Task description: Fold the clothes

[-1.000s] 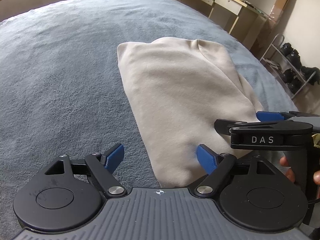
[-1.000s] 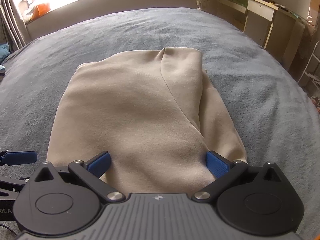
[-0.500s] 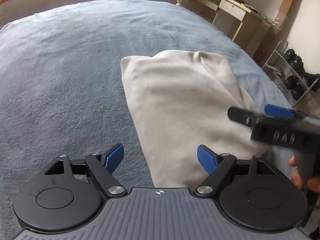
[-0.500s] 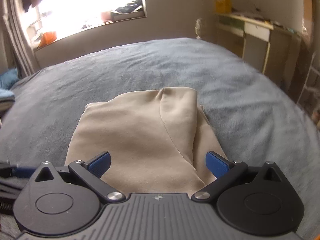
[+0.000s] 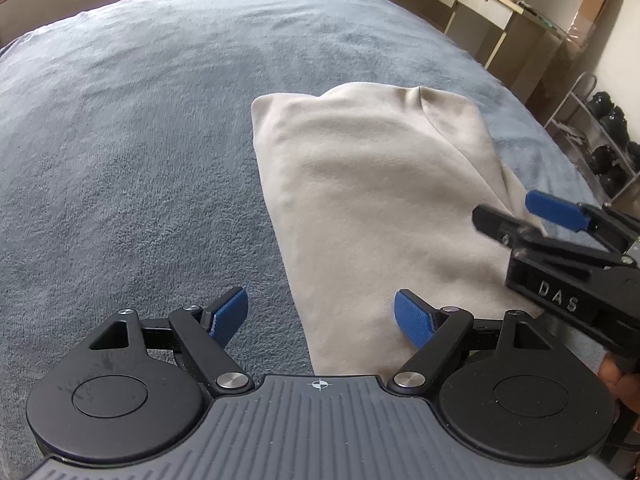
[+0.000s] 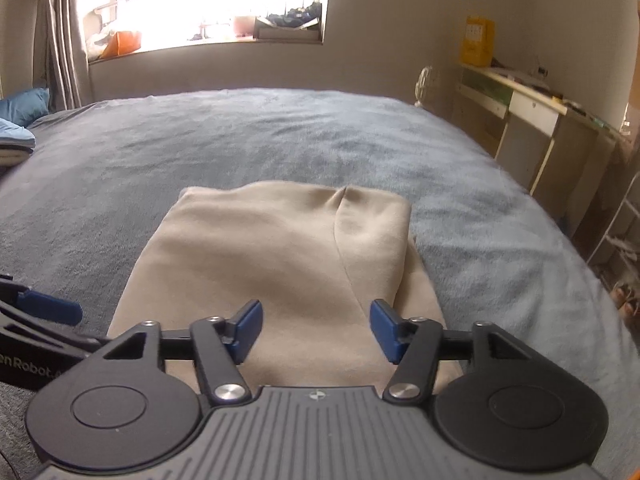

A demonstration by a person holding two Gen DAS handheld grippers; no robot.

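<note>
A beige garment (image 5: 380,208) (image 6: 280,264) lies folded into a narrow rectangle on the grey-blue bed cover (image 5: 120,140) (image 6: 240,136). My left gripper (image 5: 320,316) hovers open over the garment's near left edge, nothing between its blue pads. My right gripper (image 6: 316,330) is raised above the garment's near end, open but with its pads closer together, holding nothing. The right gripper (image 5: 556,216) also shows at the right of the left wrist view, over the garment's right edge. A blue fingertip (image 6: 48,306) of the left one pokes in at the left of the right wrist view.
A wooden desk (image 6: 532,120) and a shoe rack (image 5: 600,136) stand past the bed's right side. A window (image 6: 208,4) lies beyond the far wall ledge. Folded blue fabric (image 6: 16,128) sits at the bed's far left. A hand (image 5: 620,380) holds the right gripper.
Both grippers have lifted and drawn back from the garment. The right one rose most, tilted up toward the window, and its pads came closer together. The garment stayed put.
</note>
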